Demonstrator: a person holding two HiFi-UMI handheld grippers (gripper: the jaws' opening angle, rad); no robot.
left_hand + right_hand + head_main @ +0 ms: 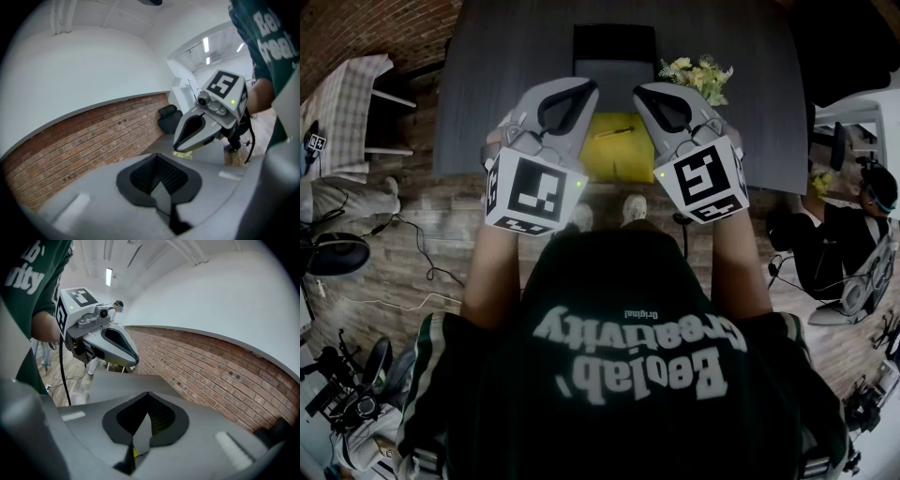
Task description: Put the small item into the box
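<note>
Above yellow flat box (614, 155): grey left tool (581, 91) and grey right tool (649, 92), both jaws closed tight, empty.
Progress: apparently not begun; pick-up and placing both remain.

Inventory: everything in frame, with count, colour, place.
table: 1, dark grey, middle of head view
yellow pad: 1, yellow, on the table between the claws
small item: 1, thin, dark, lying on the pad
black thing: 1, black, table's far side; box or chair, cannot tell
flowers: 1 bunch, yellow-green, on the table right of the black thing
brick wall: 1, red-brown, beyond the table
floor: brown wood, cables lying on it
seated person: 1, dark clothes, right edge
shirt: 1, dark green, white print
left claw: 1, grey, shut, empty
right claw: 1, grey, shut, empty
</note>
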